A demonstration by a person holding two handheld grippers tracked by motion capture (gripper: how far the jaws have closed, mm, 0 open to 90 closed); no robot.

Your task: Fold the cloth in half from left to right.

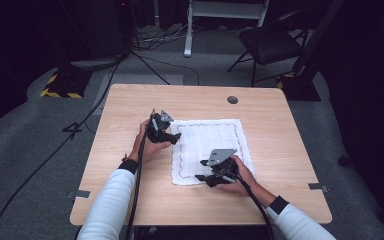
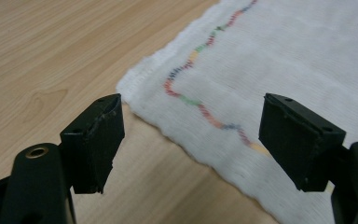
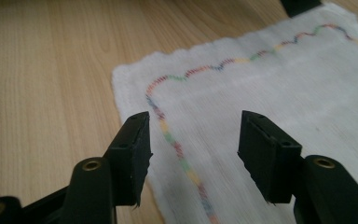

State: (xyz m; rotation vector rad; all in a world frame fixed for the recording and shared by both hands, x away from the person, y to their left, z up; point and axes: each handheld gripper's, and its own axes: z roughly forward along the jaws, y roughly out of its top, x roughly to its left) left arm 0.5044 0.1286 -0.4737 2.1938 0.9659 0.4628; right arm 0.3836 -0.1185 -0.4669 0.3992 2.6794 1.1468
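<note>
a white woven cloth with a wavy multicoloured stitched border [image 1: 207, 150] lies flat on the light wooden table [image 1: 130, 105]. left gripper [image 1: 172, 137] and right gripper [image 1: 203, 177] straddle its edges, jaws apart, apparently just above it. a shallow pinch may miss the thin fabric or bunch it.

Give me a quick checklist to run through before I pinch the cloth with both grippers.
1. Left gripper open: ok, jaws spread wide.
2. Right gripper open: ok, jaws apart.
3. Left gripper lined up on the white cloth: ok, a cloth corner lies between the jaws.
4. Right gripper lined up: ok, jaws straddle the cloth's edge by another corner.
5. Cloth lying flat on the wooden table: ok, spread out with nothing on it.
6. Jaw tips low enough to catch the edge: cannot tell.
</note>
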